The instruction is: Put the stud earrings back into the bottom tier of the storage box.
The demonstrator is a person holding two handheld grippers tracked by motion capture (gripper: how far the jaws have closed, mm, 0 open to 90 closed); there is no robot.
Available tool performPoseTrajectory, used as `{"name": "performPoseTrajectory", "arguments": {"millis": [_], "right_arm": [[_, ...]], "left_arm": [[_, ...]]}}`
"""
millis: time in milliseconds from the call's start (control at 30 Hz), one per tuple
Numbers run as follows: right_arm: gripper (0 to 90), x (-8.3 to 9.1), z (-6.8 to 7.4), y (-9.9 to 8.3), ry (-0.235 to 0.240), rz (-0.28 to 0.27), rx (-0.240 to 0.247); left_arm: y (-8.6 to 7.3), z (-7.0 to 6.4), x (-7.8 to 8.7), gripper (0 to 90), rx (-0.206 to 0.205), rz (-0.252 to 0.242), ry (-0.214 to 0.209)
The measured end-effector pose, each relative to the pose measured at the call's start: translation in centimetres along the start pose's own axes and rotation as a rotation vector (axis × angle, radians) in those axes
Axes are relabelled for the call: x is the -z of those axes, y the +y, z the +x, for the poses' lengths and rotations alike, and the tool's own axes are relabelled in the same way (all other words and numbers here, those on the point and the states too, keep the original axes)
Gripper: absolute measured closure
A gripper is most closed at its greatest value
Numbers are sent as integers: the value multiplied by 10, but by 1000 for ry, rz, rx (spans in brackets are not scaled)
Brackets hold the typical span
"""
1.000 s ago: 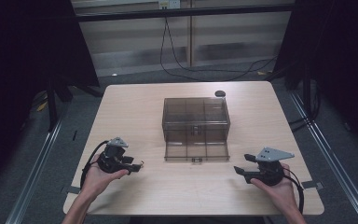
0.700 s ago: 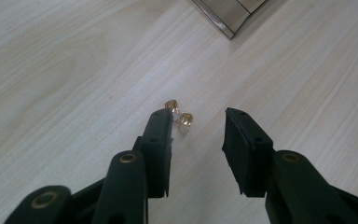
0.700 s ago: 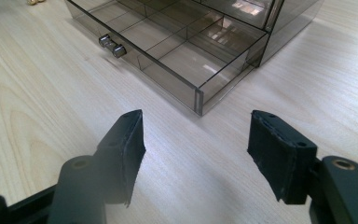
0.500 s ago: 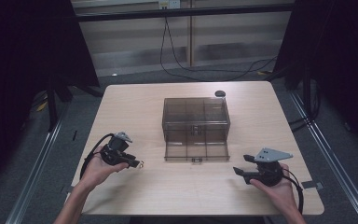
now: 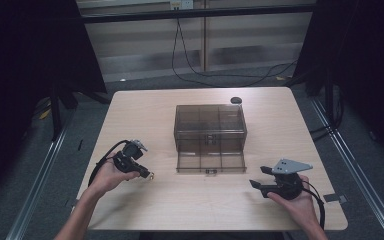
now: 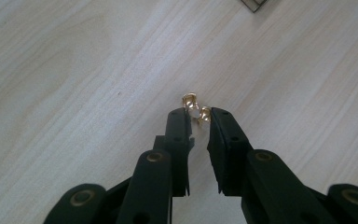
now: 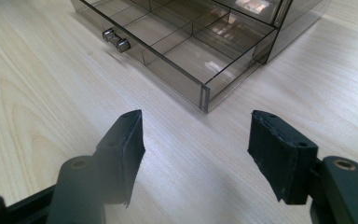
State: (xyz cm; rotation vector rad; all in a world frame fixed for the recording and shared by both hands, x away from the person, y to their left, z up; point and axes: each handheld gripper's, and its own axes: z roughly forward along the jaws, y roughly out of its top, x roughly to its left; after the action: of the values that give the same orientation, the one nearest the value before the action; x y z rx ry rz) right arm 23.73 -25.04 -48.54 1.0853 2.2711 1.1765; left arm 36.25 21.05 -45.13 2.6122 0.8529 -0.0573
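From above, the left gripper [image 5: 141,170] is gripping a tiny gold earring [image 5: 151,175] at its tips, low over the wooden table [image 5: 145,110]. Ahead and to its right, well apart, a smoky clear plastic drawer box [image 5: 210,122] is standing with its bottom drawer [image 5: 210,162] pulled out; its compartments are looking empty. The right gripper [image 5: 258,177] is resting near the drawer's front right corner.

Along the left gripper's jaws, they are pinching the earring [image 6: 195,108] at the very tips, two gold beads poking out. It is probably very light, hard and slippery, easily dropped, so a hold across its middle seems safest.

Along the right gripper's jaws, they are standing wide apart, holding nothing. Just beyond them the drawer [image 7: 177,56] is showing bare compartments and a small metal knob [image 7: 115,40].
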Motion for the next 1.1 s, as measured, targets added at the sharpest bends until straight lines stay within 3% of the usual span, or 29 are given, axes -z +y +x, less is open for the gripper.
{"name": "performPoseTrajectory", "arguments": {"millis": [200,500,900,1100], "right_arm": [[349,0,0,0,-4,5,0],[348,-1,1,0,2,6,3],[347,-1,1,0,5,7,5],[347,-1,1,0,7,6,5]], "left_arm": [[7,4,-3,780,-16,41,-10],[15,6,-10,777,-13,63,-22],[23,9,-18,777,-51,126,-35],[24,11,-20,798,-29,118,-31]]}}
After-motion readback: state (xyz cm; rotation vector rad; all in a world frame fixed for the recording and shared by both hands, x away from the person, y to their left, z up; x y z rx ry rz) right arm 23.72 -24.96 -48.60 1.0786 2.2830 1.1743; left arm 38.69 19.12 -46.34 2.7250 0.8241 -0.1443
